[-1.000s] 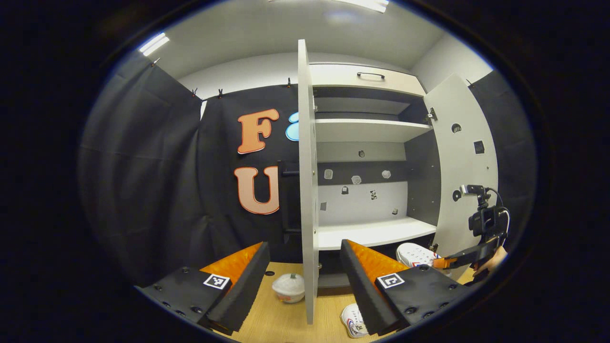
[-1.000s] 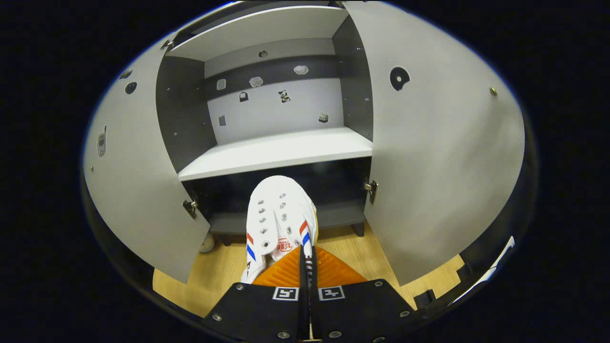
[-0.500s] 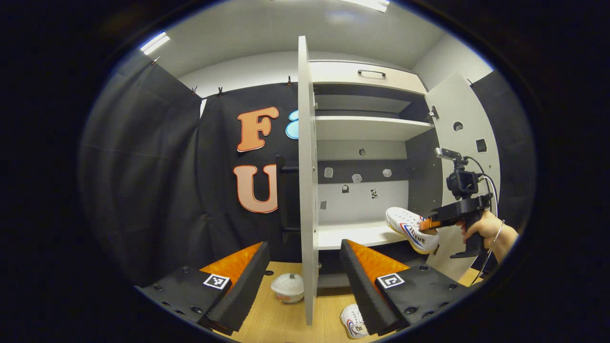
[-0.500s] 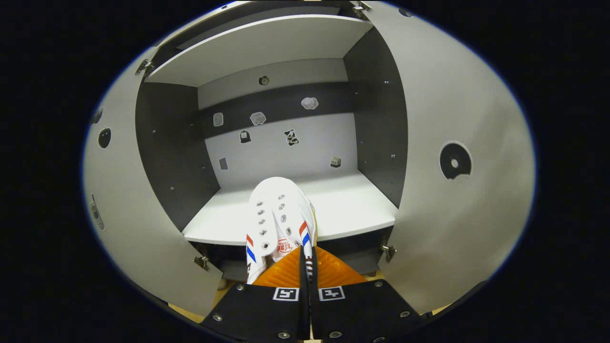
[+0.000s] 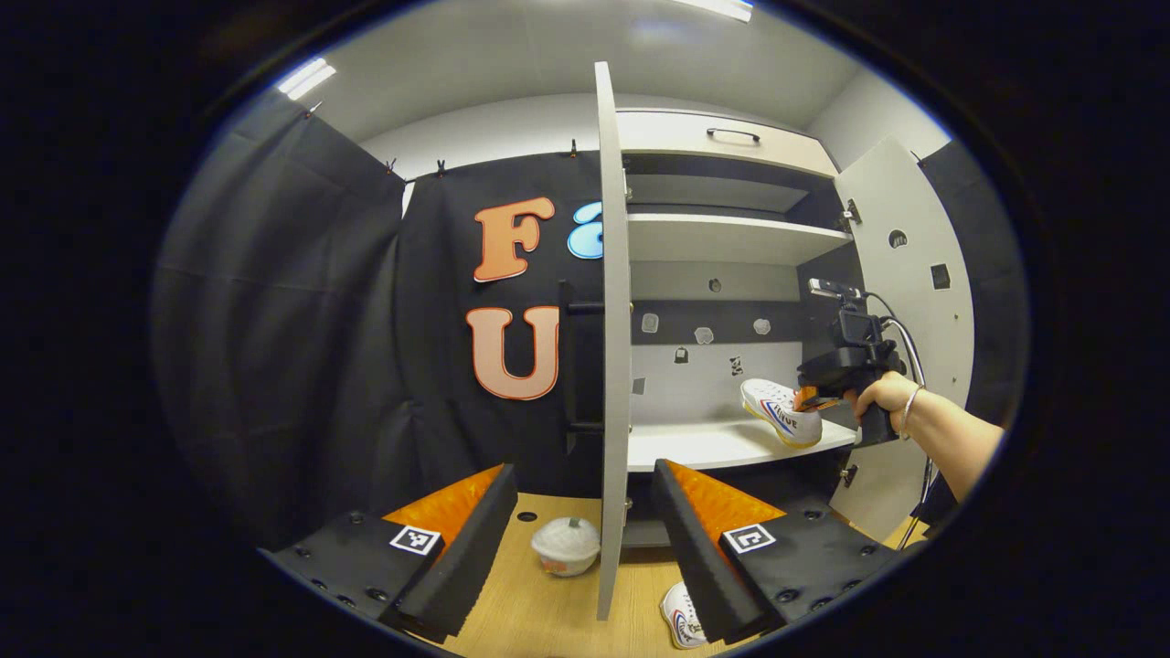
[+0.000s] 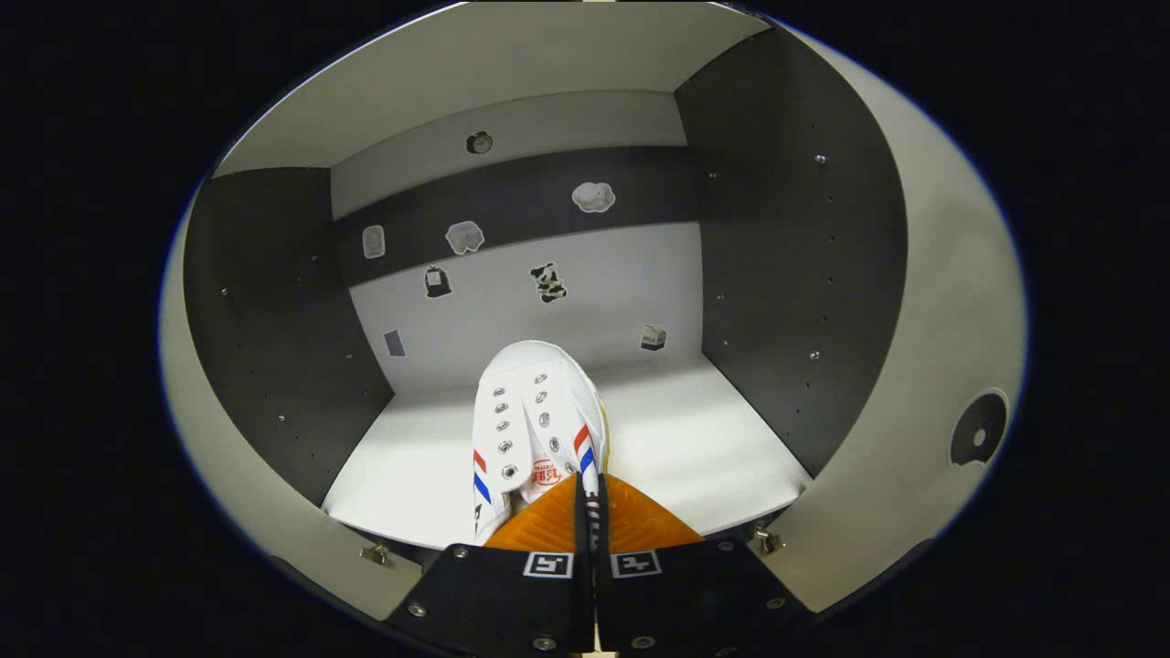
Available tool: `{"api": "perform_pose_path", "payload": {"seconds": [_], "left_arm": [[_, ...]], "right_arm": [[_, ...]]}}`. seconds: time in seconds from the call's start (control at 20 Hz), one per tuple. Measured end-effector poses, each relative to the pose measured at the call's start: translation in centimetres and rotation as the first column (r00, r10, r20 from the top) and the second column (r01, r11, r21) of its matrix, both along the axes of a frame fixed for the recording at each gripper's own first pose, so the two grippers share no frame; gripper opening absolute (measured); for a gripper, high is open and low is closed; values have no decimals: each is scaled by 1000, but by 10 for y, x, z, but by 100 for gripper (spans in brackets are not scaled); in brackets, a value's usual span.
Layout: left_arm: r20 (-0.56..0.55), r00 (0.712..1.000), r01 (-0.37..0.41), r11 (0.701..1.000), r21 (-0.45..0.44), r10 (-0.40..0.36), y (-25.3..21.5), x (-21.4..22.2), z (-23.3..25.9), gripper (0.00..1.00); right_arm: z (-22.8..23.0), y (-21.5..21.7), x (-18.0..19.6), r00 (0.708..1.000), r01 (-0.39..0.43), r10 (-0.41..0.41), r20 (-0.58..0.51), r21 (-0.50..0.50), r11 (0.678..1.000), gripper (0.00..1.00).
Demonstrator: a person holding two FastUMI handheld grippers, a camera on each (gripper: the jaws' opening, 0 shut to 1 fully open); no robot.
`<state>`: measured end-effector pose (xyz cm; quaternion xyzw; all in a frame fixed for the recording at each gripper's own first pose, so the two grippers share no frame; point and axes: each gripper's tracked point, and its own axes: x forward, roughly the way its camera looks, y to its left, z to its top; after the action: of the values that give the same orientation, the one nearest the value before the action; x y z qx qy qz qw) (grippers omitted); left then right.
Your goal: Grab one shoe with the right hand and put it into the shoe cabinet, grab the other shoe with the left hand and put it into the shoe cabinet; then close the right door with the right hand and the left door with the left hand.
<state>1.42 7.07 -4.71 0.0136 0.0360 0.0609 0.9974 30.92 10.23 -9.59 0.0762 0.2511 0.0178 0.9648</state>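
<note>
The right hand-held gripper (image 6: 585,498) is clamped on the heel of a white sneaker (image 6: 535,420) with red and blue stripes, its fingers pressed close together on the shoe's back edge. The sneaker points toe-first into the shoe cabinet (image 6: 274,302), over the front part of the white shelf (image 6: 713,439); I cannot tell whether its sole touches the shelf. In the left gripper view, a hand (image 5: 879,393) holds that gripper at the cabinet's right side, beside the open right door (image 5: 914,274). The left hand-held gripper (image 5: 585,512) hangs with fingers wide apart, empty, straddling the edge of the open left door (image 5: 612,320). The second sneaker (image 5: 681,617) lies on the wooden floor (image 5: 539,612) below, near a small white bowl (image 5: 567,546).
</note>
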Motion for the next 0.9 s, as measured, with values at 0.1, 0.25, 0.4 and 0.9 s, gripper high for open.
{"api": "perform_pose_path", "payload": {"seconds": [0.1,0.25,0.4,0.9], "left_arm": [[0,1000,-18,1000,3,18,6,1,1,94],[8,999,-36,999,0,36,8,2,4,94],[-2,999,-39,999,2,39,9,1,3,96],[-18,1000,-7,1000,-26,6,-5,0,-3,97]], "right_arm": [[-12,-3,11,999,12,-12,-31,1,1000,0],[-30,-5,22,997,25,-25,-75,-2,1000,0],[-42,-6,31,994,30,-29,-107,10,1000,0],[14,-2,-6,997,-16,16,73,2,1000,51]]}}
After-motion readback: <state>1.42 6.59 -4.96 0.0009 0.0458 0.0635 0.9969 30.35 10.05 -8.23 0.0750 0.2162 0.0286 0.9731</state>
